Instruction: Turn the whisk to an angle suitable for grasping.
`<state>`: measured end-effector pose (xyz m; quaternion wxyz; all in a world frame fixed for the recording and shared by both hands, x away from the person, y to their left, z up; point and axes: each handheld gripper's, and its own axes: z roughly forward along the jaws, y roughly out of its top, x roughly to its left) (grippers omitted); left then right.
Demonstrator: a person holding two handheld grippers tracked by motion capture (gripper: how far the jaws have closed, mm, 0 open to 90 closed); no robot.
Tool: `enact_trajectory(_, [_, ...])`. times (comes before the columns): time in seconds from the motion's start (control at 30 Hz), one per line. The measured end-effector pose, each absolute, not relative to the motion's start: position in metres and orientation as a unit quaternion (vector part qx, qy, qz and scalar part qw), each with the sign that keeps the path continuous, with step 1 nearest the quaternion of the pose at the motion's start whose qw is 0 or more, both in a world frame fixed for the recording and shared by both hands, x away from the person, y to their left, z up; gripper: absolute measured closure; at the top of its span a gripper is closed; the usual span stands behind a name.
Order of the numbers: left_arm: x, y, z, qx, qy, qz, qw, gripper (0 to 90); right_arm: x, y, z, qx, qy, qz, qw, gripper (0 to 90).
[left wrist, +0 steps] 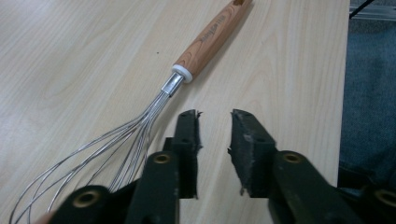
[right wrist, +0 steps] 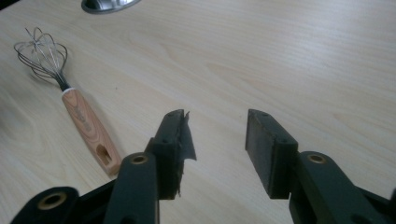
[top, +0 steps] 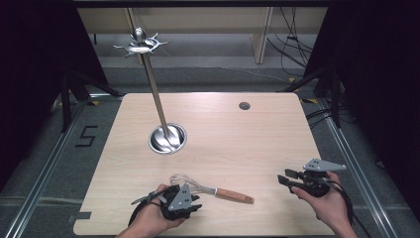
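Nearest us, the left gripper (top: 190, 206) hovers at the desk's (top: 257, 144) near edge, fingers slightly spread around nothing. The whisk (top: 213, 189) lies flat just beside it, untouched, so nothing looks started. Far left stands the metal stand (top: 156, 96). On the right, the right gripper (top: 289, 177) waits, fingers spread wide.

Whisk (left wrist: 140, 126) wire loops partly behind left gripper's jaws, handle end cut off at top edge

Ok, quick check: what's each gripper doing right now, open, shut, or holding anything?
Left gripper: open, holding nothing; the whisk lies beside it on the table.
Right gripper: open, holding nothing, above bare tabletop.
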<state>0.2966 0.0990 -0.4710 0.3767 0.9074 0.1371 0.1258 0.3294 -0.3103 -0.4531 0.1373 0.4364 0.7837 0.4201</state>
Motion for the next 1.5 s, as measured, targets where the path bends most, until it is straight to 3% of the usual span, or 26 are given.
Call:
enact_trajectory(0.13, [0.3, 0.082, -0.467, 0.916, 0.137, 0.109, 0.36, 88.3, 0.327, -0.311, -0.452, 0.455, 0.781, 0.408, 0.132, 63.8])
enact_trajectory(0.37, [0.301, 0.02, -0.474, 0.945, 0.097, 0.067, 0.305, 89.2, 0.328, -0.315, -0.453, 0.463, 0.784, 0.392, 0.127, 69.4])
enact_trajectory(0.67, [0.327, -0.033, -0.485, 0.96, 0.119, 0.06, 0.245, 89.3, 0.328, -0.315, -0.452, 0.462, 0.785, 0.394, 0.124, 69.2])
enact_trajectory(0.97, [0.348, -0.05, -0.489, 0.955, 0.136, 0.08, 0.252, 89.2, 0.328, -0.315, -0.452, 0.467, 0.784, 0.392, 0.121, 68.0])
enact_trajectory(1.5, [0.418, -0.064, -0.493, 0.92, 0.262, 0.14, 0.254, 89.1, 0.33, -0.32, -0.453, 0.459, 0.785, 0.395, 0.131, 66.7])
